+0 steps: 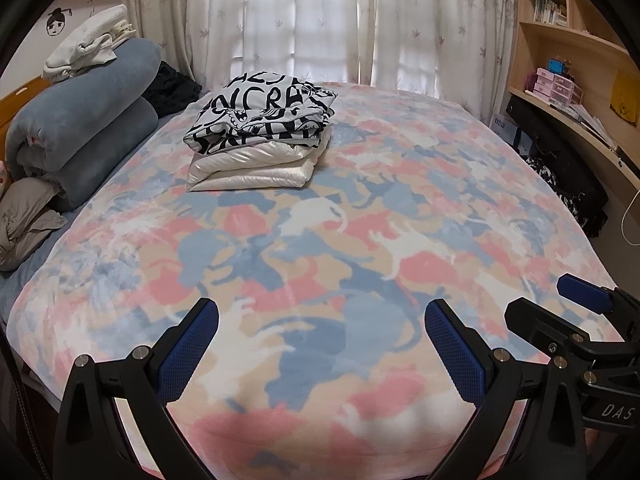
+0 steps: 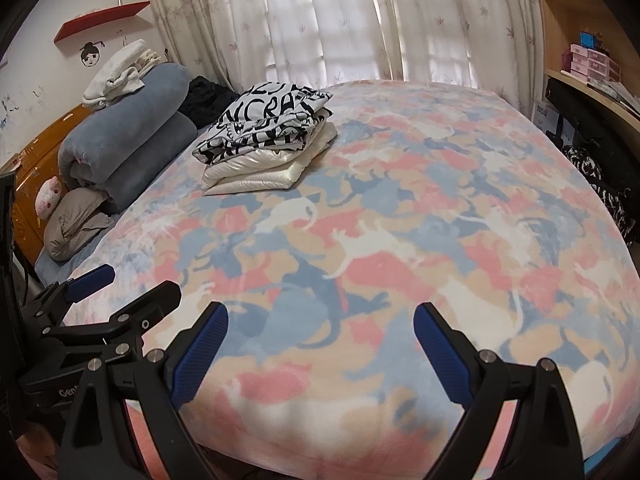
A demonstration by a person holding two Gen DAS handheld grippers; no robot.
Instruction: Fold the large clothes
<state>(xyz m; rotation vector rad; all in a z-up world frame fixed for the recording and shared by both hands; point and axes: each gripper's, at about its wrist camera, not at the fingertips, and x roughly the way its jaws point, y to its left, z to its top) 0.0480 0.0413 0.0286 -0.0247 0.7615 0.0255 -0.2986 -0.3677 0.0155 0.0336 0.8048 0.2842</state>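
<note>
A folded black-and-white lettered garment [image 1: 264, 116] [image 2: 268, 120] lies on top of a folded shiny white garment [image 1: 248, 168] [image 2: 256, 172], stacked on the far left part of the bed. The bed wears a pink, blue and beige cat-print blanket [image 1: 320, 248] [image 2: 380, 240]. My left gripper [image 1: 320, 320] hovers open over the near edge of the bed, nothing between its blue pads. My right gripper [image 2: 320, 324] is open too, beside the left one, which shows as a black frame [image 2: 92, 304] at the left of the right wrist view. The stack is far from both.
A rolled blue-grey blanket [image 1: 80, 136] with white clothes [image 1: 88, 44] on top sits at the headboard side, left. A grey pillow [image 1: 24, 216] lies below it. Curtains [image 1: 320, 20] hang behind the bed. Wooden shelves and a desk [image 1: 572, 80] with dark bags [image 1: 568, 180] stand right.
</note>
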